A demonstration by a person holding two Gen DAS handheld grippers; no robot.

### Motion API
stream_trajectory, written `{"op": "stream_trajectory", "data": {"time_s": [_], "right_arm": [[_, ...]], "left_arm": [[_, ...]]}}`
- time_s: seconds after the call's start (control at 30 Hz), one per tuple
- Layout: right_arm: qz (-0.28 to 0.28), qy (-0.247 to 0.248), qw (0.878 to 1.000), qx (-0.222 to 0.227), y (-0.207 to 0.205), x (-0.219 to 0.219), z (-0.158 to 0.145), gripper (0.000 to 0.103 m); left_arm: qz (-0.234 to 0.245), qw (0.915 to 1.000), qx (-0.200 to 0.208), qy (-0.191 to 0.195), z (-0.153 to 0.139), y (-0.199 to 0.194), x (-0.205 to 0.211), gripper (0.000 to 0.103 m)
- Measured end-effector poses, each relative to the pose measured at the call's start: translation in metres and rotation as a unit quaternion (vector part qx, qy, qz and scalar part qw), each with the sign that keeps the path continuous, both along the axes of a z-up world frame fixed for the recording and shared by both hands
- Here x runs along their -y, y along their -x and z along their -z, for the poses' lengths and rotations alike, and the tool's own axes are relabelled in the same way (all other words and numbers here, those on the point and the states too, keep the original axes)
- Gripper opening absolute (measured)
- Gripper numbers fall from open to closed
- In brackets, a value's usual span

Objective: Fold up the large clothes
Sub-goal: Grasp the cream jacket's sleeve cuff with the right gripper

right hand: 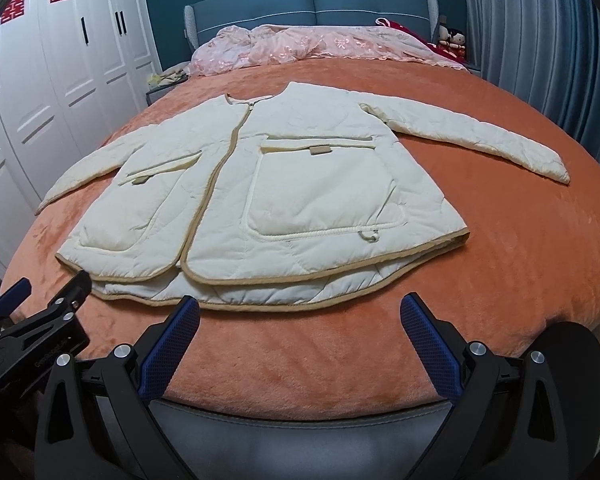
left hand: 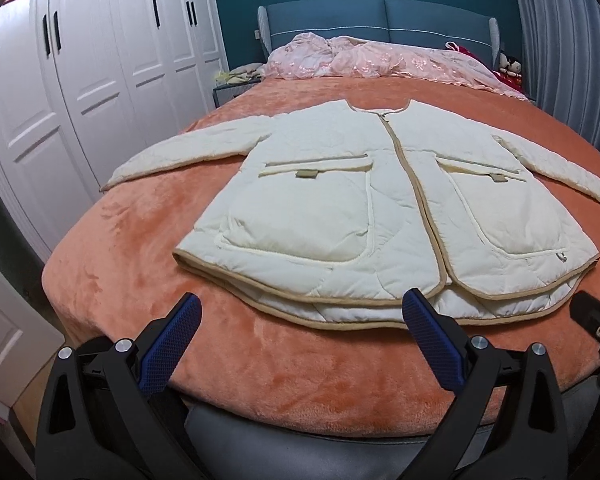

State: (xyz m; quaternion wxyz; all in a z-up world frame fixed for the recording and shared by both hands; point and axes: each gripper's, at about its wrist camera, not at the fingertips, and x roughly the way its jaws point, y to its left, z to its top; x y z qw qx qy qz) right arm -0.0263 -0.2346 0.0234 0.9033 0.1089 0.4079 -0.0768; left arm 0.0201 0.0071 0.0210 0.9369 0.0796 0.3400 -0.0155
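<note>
The jacket (left hand: 380,200) lay flat on the blanket (left hand: 140,240) that covered the bed, front side up, collar toward the headboard (left hand: 380,20) and hem toward me. Its sleeves spread out to either side, one toward the wardrobe (left hand: 60,100) on my left, the other toward the curtain (right hand: 540,60) on my right. A crumpled quilt (left hand: 380,62) lay behind the jacket, against the headboard. My left gripper (left hand: 302,312) hung just before the hem, near its middle, jaws apart and touching nothing. My right gripper (right hand: 300,314) hung beside it, likewise parted, just short of the hem. Dolls (right hand: 454,38) sat behind the quilt on the curtain side.
</note>
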Motion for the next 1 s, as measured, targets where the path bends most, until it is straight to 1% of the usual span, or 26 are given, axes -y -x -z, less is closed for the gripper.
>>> {"op": "stream_trajectory", "data": {"time_s": [0.07,0.17,0.2,0.3,0.47,0.57,0.7,0.8,0.93,1.0], "right_arm": [[0.016,-0.017,1.0,-0.009,-0.01,0.023,0.002,0.098],[0.069,-0.045,0.996,-0.013,-0.026,0.076,0.003,0.098],[0.086,-0.048,0.995,-0.012,-0.031,0.093,0.003,0.098],[0.135,-0.053,0.989,-0.007,-0.046,0.149,0.0,0.098],[0.206,-0.05,0.977,-0.005,-0.075,0.238,0.001,0.098],[0.254,-0.062,0.965,-0.013,-0.092,0.294,0.012,0.098],[0.313,-0.088,0.945,-0.019,-0.106,0.354,0.029,0.098],[0.352,-0.091,0.931,-0.027,-0.118,0.386,0.04,0.098],[0.384,-0.122,0.915,-0.029,-0.127,0.418,0.059,0.098],[0.403,-0.132,0.905,-0.035,-0.129,0.427,0.069,0.096]], "left_arm": [[0.004,1.0,-0.003,-0.002,-0.005,-0.012,0.0,0.098],[-0.005,0.9999,-0.009,0.01,-0.013,-0.029,-0.002,0.098],[-0.006,0.9998,-0.011,0.015,-0.016,-0.038,-0.002,0.098],[-0.022,0.9995,-0.015,0.015,-0.021,-0.058,-0.003,0.098],[-0.047,0.9974,-0.046,0.029,-0.022,-0.103,-0.004,0.098],[-0.061,0.9957,-0.06,0.037,-0.019,-0.128,-0.003,0.098],[-0.073,0.9944,-0.072,0.027,-0.012,-0.158,0.005,0.098],[-0.083,0.9934,-0.077,0.019,-0.005,-0.175,0.009,0.098],[-0.092,0.992,-0.086,0.013,0.005,-0.193,0.009,0.098],[-0.096,0.9911,-0.092,0.009,0.011,-0.202,0.007,0.098]]}}
